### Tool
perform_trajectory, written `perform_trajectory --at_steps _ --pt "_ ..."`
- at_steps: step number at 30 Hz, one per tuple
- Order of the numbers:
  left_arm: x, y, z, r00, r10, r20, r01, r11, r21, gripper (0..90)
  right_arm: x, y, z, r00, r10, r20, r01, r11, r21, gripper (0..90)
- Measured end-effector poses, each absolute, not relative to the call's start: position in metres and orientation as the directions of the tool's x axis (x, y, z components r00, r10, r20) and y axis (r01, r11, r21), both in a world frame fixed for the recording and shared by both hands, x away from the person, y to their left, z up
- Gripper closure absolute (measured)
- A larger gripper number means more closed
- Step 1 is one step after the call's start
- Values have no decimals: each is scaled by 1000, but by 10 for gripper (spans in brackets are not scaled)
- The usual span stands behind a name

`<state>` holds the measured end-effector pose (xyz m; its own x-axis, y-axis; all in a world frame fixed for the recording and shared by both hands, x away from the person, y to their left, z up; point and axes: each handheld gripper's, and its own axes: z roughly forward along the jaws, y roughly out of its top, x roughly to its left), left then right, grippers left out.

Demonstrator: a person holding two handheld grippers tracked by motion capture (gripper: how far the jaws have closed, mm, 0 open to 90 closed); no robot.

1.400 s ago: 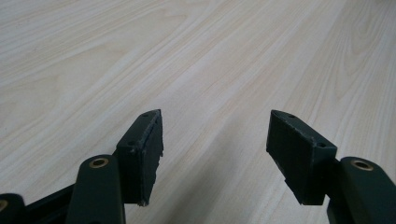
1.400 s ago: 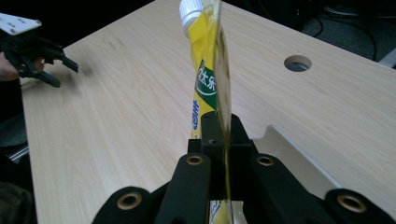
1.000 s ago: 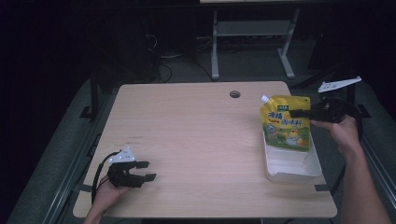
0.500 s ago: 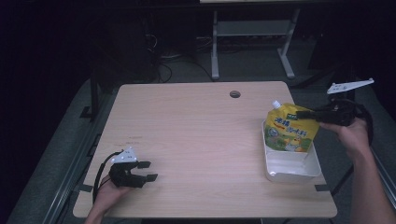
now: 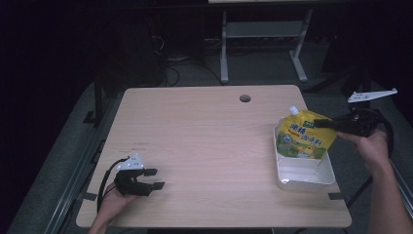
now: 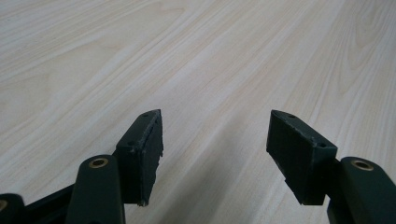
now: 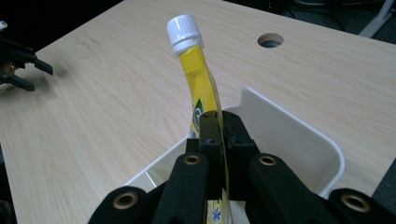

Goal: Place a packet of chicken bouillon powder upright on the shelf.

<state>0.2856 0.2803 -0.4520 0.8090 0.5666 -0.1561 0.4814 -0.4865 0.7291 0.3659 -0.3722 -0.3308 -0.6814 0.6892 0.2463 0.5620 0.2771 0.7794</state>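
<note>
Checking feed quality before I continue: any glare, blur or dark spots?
High view: table evenly lit, surroundings nearly black, slightly soft. Left gripper view: sharp wood grain, no glare. Right gripper view: pouch cap clear, near jaws slightly soft, tray bright but not washed out.

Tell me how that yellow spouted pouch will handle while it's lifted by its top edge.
Likely floppy: the yellow pouch bends in a curve above the right gripper, its white cap leaning off to one side. Its bulging lower body suggests liquid, so it probably sags and swings. The glossy film may slip in a pinch that narrow.
</note>
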Motion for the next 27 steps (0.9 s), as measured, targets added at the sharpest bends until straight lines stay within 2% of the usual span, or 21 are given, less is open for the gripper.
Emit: perform_trajectory --at_steps 18,27 --pt "285 283 -452 810 567 -150 478 -489 729 357 365 -373 -333 -669 698 257 568 256 782 864" --pt "285 285 -451 806 572 -153 482 -484 730 351 365 -365 -331 -678 693 245 560 272 782 772"
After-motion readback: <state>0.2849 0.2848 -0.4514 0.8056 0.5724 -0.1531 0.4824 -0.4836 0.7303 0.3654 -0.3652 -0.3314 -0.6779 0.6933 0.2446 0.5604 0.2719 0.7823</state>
